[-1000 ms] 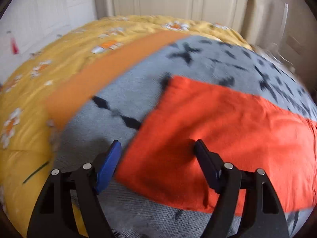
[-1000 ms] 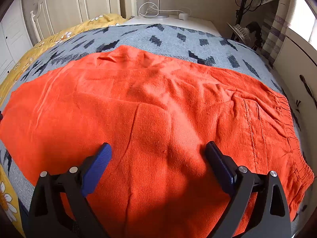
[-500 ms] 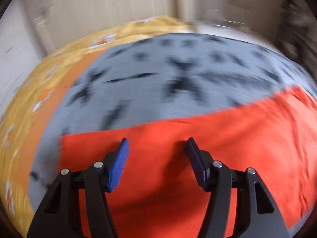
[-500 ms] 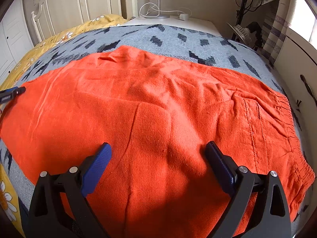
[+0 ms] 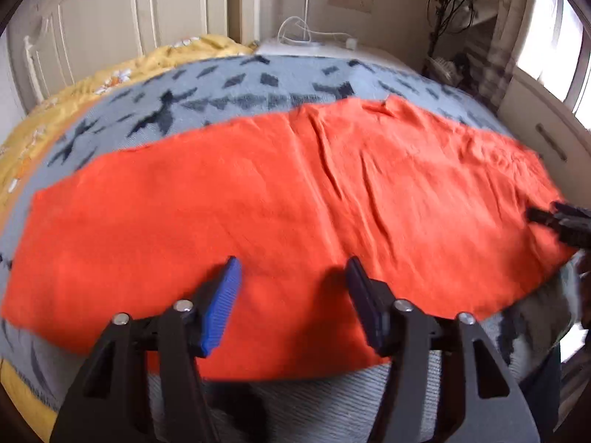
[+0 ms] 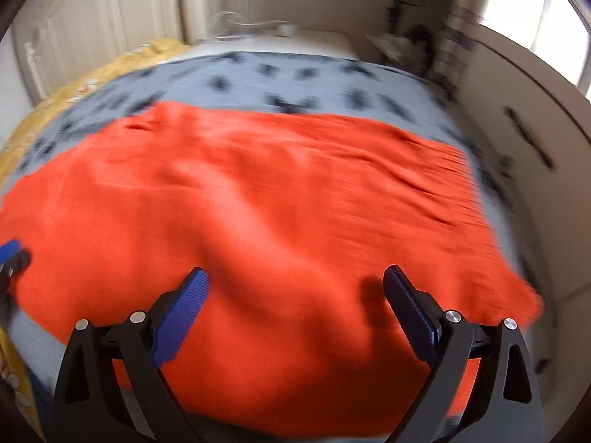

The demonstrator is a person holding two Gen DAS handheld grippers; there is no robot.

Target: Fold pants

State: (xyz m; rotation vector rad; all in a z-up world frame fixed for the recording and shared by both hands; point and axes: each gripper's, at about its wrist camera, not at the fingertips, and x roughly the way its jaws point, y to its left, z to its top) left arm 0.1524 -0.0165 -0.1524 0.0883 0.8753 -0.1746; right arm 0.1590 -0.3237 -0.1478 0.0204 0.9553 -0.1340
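Orange pants (image 5: 295,192) lie spread flat across a grey blanket with black marks (image 5: 258,85) on the bed, the waistband end to the right (image 6: 454,184). My left gripper (image 5: 291,269) hovers over the pants' near edge, open, with nothing pinched between its blue pads. My right gripper (image 6: 295,277) is open wider above the pants' near edge closer to the waistband, and it holds nothing. The right gripper's tip (image 5: 554,217) shows at the right border of the left wrist view. The left gripper's blue fingertip (image 6: 11,251) peeks in at the left border of the right wrist view.
A yellow flowered quilt (image 5: 110,74) covers the bed's left side. Behind the bed stand white wardrobe doors (image 5: 110,18) and a white nightstand with cables (image 5: 314,42). A fan (image 5: 443,62) and a cream cabinet (image 5: 546,129) are on the right.
The left gripper swept from the leg-end corner rightwards along the pants and its jaws narrowed a little. The right gripper shifted right towards the waistband, still open.
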